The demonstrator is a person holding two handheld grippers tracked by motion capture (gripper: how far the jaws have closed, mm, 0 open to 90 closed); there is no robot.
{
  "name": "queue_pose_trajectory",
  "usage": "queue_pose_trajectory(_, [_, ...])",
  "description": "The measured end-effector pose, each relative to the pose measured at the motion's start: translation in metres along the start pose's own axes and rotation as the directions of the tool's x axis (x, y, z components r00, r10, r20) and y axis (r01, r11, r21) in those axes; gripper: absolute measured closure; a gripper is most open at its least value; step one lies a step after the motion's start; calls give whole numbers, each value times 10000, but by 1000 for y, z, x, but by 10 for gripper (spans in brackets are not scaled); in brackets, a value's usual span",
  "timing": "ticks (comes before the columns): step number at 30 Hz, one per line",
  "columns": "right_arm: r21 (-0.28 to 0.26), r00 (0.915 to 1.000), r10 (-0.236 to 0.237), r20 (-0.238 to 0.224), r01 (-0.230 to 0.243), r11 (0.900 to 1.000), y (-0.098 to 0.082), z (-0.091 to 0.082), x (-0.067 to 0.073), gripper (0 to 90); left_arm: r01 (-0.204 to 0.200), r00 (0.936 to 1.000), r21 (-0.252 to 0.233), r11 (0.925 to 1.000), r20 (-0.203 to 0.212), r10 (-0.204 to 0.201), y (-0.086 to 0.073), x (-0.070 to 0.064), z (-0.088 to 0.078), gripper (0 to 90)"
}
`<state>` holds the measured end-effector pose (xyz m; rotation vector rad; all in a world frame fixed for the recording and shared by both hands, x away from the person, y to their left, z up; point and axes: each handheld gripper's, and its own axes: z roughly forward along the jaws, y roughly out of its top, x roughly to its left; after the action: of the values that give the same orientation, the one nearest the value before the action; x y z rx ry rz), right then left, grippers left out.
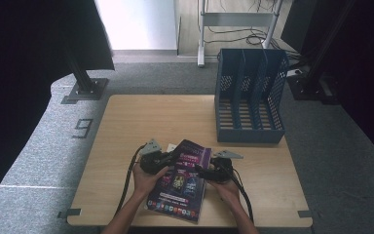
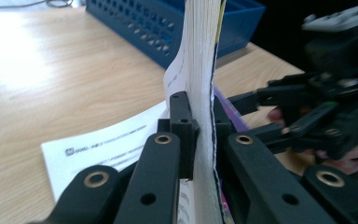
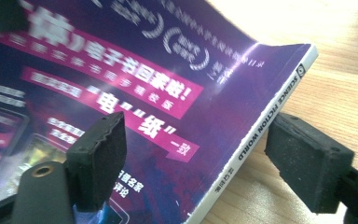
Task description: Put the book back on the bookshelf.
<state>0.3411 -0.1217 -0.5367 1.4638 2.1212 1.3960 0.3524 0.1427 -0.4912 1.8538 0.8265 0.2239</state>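
My hands sit at the near edge of the table (image 1: 126,117), one on each side of the magazine (image 1: 180,187). Its near end rests on the wood; the far end is tilted up between the two grippers.

Left gripper (image 1: 161,158): jaws clamped on the page edge of the magazine, pads pressing a thick block of pages from both sides. In the left gripper view the block (image 2: 200,93) stands upright between the jaws. I hold here to carry the weight and keep the pages from fanning.

One loose white sheet (image 2: 112,147) lies flat on the table under and beside that gripper, not in the grip.

Right gripper (image 1: 213,169): jaws apart, straddling the spine side. In the right gripper view one pad (image 3: 98,154) hovers over the purple cover and the other pad (image 3: 307,163) sits below the spine (image 3: 261,126), just off the table. Neither appears to press. My judgement: this is the approach for a second hold at the spine, so the magazine can be stood up without twisting.

Beyond the magazine, at the far right of the table, stands the blue file rack (image 1: 250,95), its slots open at the top and facing me. It looks like the likely place for the magazine, spine first.
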Motion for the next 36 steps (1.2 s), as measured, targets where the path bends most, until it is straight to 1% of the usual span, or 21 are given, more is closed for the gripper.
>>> queue_pose_trajectory(3, [-2, 10000, -4, -4, 4, 10000, 0, 0, 1, 222, 40, 9999, 116, 9999, -100, -39, -3, 2, 3, 858])
queue_pose_trajectory(6, [67, 10000, -34, 71, 34, 10000, -1, 2, 1, 233, 82, 9997, 505, 9987, -222, -71, -8, 7, 11, 857])
queue_pose_trajectory(10, [126, 9999, -42, 127, 41, 9999, -1, 3, 2, 244, 222, 9993, 734, 9971, -307, -200, -12, 11, 16, 857])
queue_pose_trajectory(11, [131, 9999, -31, 133, 30, 9999, -1, 4, 2, 248, 311, 9989, 862, 9958, -374, -280, -14, 14, 19, 857])
queue_pose_trajectory(14, [120, 9998, -79, 177, 77, 9999, 0, 4, 3, 253, 408, 9979, 1033, 9938, -534, -354, -16, 17, 22, 856])
queue_pose_trajectory(17, [112, 9998, -86, 193, 84, 9999, 0, 4, 4, 257, 497, 9973, 1089, 9928, -587, -435, -18, 19, 23, 856])
queue_pose_trajectory(18, [109, 9997, -109, 199, 106, 9999, 0, 4, 4, 259, 587, 9967, 1134, 9918, -626, -519, -19, 21, 24, 856])
queue_pose_trajectory(22, [133, 9996, -131, 230, 128, 9998, 0, 5, 4, 264, 648, 9962, 1202, 9906, -664, -571, -19, 23, 24, 857])
queue_pose_trajectory(28, [289, 9992, -191, 345, 181, 9994, -2, 12, 5, 270, 828, 9947, 1315, 9878, -715, -739, -22, 28, 27, 857])
queue_pose_trajectory(36, [367, 9990, -192, 398, 177, 9992, 0, 20, 3, 285, 885, 9945, 1301, 9875, -668, -804, -23, 29, 27, 857])
